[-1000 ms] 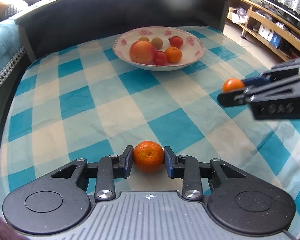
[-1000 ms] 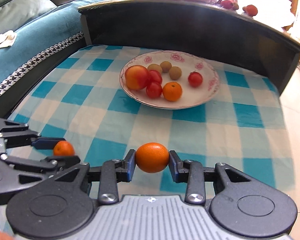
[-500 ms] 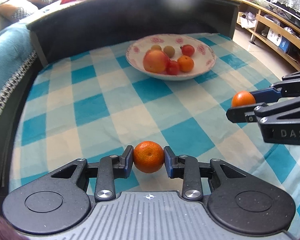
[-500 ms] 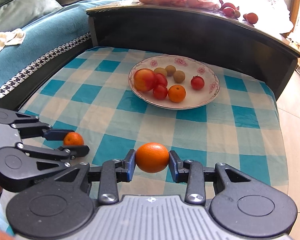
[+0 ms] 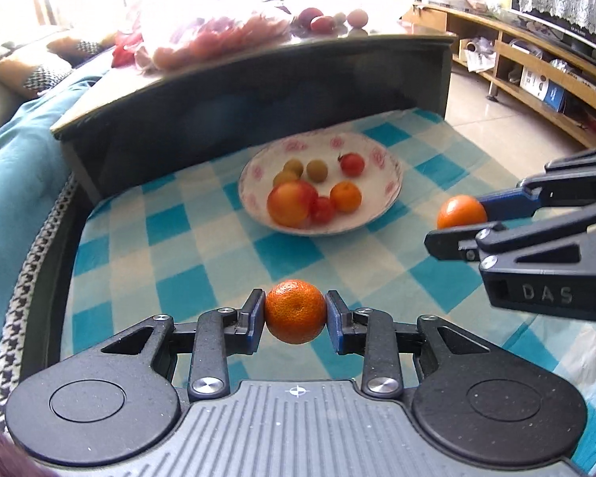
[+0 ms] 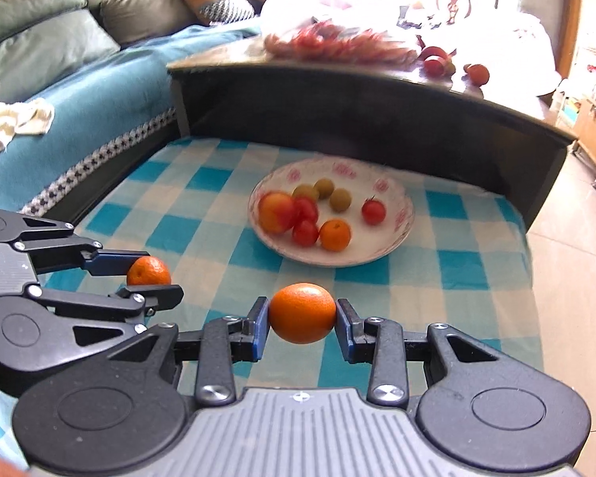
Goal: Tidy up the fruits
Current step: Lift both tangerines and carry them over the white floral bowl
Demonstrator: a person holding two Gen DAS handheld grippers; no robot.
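My left gripper (image 5: pixel 295 312) is shut on a dimpled tangerine (image 5: pixel 295 311), held above the blue-and-white checked cloth (image 5: pixel 186 246). My right gripper (image 6: pixel 302 314) is shut on a smoother orange (image 6: pixel 302 313). Each shows in the other's view: the right gripper (image 5: pixel 459 218) with its orange (image 5: pixel 461 212) at the right, the left gripper (image 6: pixel 149 276) with its tangerine (image 6: pixel 148 271) at the left. Ahead of both sits a white flowered plate (image 5: pixel 389 194) (image 6: pixel 401 230). It holds a peach, red tomatoes, an orange and small green-brown fruits.
A dark raised table edge (image 5: pixel 258 91) curves behind the plate, with a bag of red fruit (image 5: pixel 218 31) and loose fruit on top. A teal sofa cover (image 6: pixel 79 91) lies to the left. Floor and wooden shelves (image 5: pixel 536 79) are to the right.
Both grippers have risen with their fruit, so the plate looks smaller and farther and the upper table top with its bag has come into view.
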